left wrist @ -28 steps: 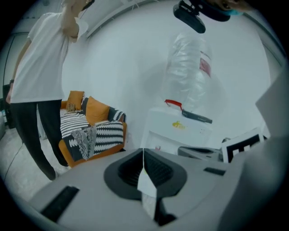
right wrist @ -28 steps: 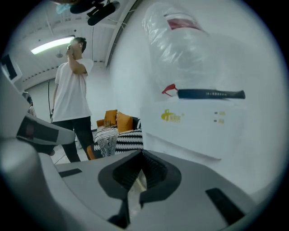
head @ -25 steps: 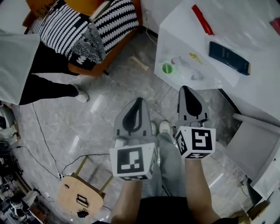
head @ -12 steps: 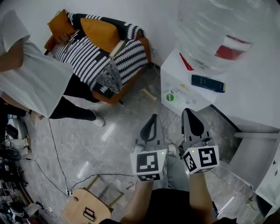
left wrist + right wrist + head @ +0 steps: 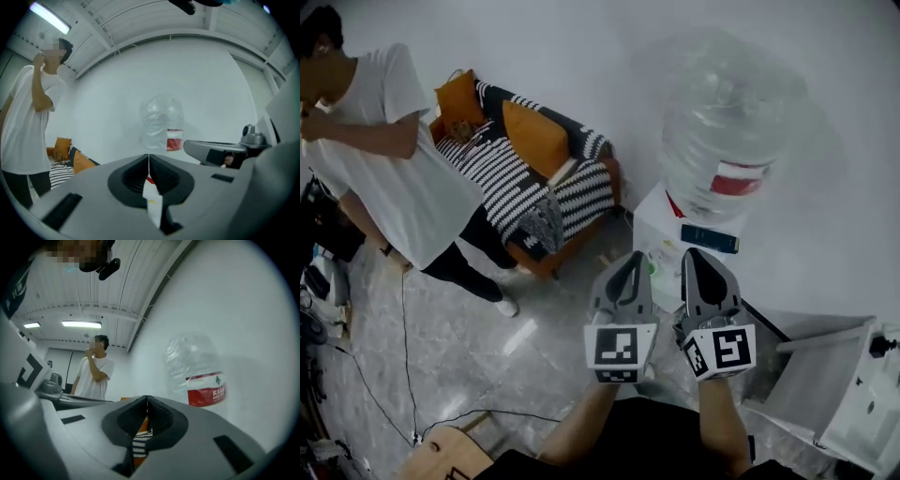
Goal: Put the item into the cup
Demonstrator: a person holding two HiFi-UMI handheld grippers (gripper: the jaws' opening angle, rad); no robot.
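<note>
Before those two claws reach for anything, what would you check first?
1. Left gripper ready to grab: not ok, jaws together, nothing between them.
2. Right gripper ready: not ok, jaws together, empty.
3. Cup in sight: cannot tell; the grippers cover the near part of the white table.
4. Item picked out: cannot tell; only a dark blue flat thing shows there.
5. Bystander clear: ok, the person stands far left.
6. Water bottle steady: ok, upright beyond the blue thing.

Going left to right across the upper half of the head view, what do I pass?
Person in a white shirt → striped sofa → big water bottle.
</note>
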